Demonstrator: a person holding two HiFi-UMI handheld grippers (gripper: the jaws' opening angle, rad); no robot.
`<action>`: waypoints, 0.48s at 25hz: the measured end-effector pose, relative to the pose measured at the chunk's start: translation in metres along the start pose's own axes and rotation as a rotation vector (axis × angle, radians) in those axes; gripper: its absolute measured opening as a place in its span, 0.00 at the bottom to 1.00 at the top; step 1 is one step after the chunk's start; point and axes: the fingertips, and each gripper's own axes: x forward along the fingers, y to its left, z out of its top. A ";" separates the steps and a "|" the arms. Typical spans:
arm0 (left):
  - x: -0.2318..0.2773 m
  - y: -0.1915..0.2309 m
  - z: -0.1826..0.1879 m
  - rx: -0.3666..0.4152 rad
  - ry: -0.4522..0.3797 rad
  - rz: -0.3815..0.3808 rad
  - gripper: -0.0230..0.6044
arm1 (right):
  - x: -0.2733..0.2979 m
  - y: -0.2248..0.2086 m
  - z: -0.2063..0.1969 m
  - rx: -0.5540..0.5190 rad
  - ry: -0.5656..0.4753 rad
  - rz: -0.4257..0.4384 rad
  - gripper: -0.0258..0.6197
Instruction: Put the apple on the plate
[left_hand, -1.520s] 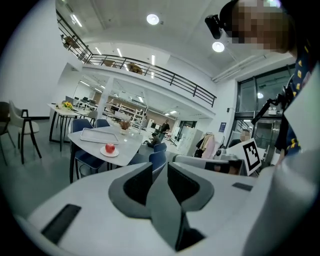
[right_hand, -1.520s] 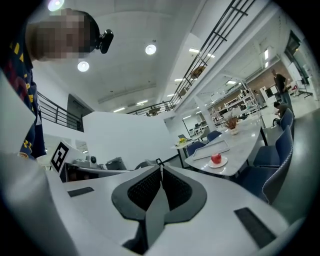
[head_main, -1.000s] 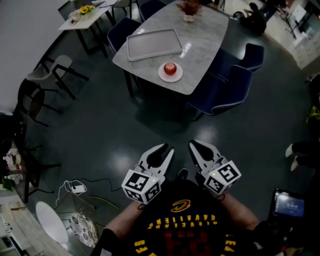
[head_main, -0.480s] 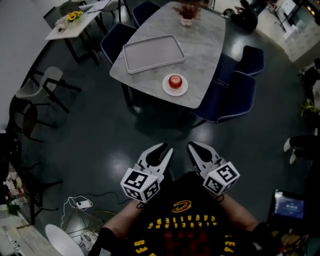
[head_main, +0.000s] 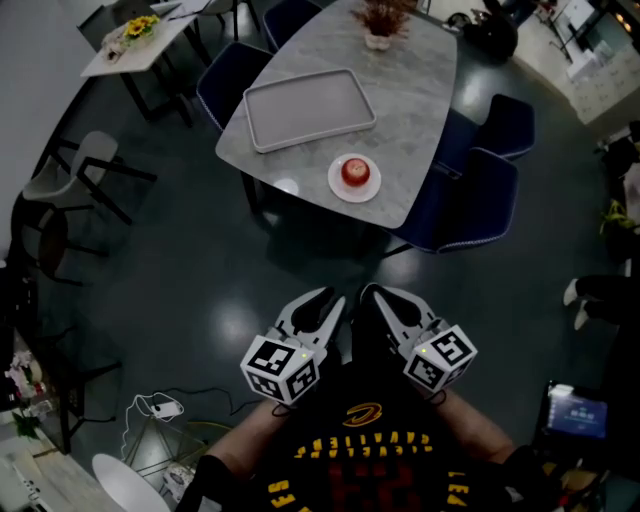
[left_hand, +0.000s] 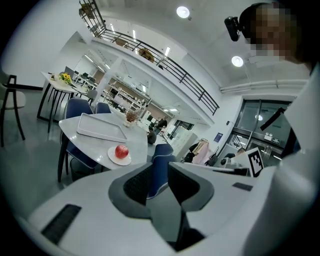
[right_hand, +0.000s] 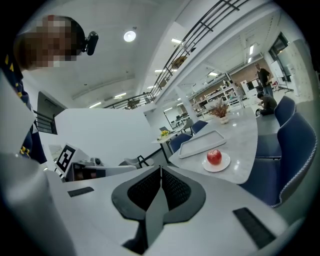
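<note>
room: large open hall with a dark glossy floor (head_main: 190, 270); white walls and a railed upper gallery in both gripper views
table (head_main: 405, 95): pale marble top, rounded corners, well ahead of both grippers
blue chairs (head_main: 478, 200): pushed in along the table's right side, more at its far left corner
tray (head_main: 308, 108): grey, rectangular, flat on the left half of the table
plate (head_main: 338, 188): small, white, round, near the table's front edge, just beside the tray's near corner but apart from it
apple (head_main: 355, 172): red, upright, resting on the middle of the plate, well apart from either gripper
left gripper (head_main: 328, 300): held low by the person's chest, pointing toward the table; jaws parted by a narrow gap, gripping nothing, only a distant blue chair showing through the gap
right gripper (head_main: 372, 295): just beside the left one, same heading; jaws closed tip to tip, nothing clamped between them
marker cubes (head_main: 283, 370): one at the rear of each gripper, close to the hands
potted plant (head_main: 378, 20): at the table's far end
side table (head_main: 140, 45): far left, white, carrying yellow flowers
shirt (head_main: 360, 450): black with yellow lettering, along the bottom edge of the head view
</note>
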 end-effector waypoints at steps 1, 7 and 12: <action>0.004 0.002 0.001 -0.003 0.000 0.009 0.19 | 0.003 -0.004 0.001 0.006 0.004 0.009 0.05; 0.032 0.020 0.019 -0.010 -0.014 0.086 0.19 | 0.033 -0.034 0.024 0.026 0.007 0.089 0.05; 0.067 0.030 0.046 -0.009 -0.056 0.150 0.19 | 0.061 -0.065 0.061 0.015 0.006 0.163 0.05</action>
